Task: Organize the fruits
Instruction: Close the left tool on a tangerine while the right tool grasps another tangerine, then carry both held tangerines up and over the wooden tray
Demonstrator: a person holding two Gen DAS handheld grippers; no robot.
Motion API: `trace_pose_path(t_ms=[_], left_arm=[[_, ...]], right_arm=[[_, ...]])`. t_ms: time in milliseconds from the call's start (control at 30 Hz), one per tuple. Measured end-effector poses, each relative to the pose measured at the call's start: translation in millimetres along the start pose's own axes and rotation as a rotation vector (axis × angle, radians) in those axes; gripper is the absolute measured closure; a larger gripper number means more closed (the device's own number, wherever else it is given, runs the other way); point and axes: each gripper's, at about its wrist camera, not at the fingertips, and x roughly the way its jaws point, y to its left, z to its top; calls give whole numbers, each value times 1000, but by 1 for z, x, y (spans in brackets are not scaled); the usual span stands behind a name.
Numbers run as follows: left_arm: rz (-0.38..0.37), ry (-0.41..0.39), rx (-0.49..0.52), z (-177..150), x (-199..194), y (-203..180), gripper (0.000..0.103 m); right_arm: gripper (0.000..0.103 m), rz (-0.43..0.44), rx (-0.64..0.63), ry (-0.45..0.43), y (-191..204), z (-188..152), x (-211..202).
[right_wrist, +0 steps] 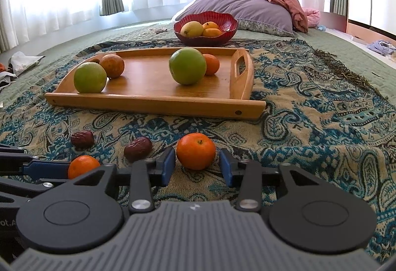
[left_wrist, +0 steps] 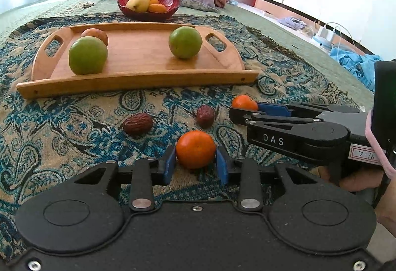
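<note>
Resting on the patterned blanket on the bed, one mandarin sits between the released left tongs, pads just beside it. A second mandarin sits between the released right tongs. The wooden tray behind holds green apples.

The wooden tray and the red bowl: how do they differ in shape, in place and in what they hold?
The flat rectangular wooden tray has cut-out handles; the round red ribbed bowl is deep with a wavy rim. The wooden tray lies on the patterned blue cloth, nearer the cameras; the red bowl sits behind it, before the purple pillow. The tray holds two green fruits and orange ones, spread apart; the bowl holds a yellow fruit and orange ones, piled together. Both hold fruit.
</note>
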Motion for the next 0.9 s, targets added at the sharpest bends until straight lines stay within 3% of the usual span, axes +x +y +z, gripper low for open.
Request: trace_pose_path(t_ms=[533,900], left_arm=[[25,-8,2,4,10,-5,70],[50,-62,23,8,-1,-1,70]], right_arm=[[60,-5,-1,0,2,0,1],[66,-15,21,-25,1,-1,0]])
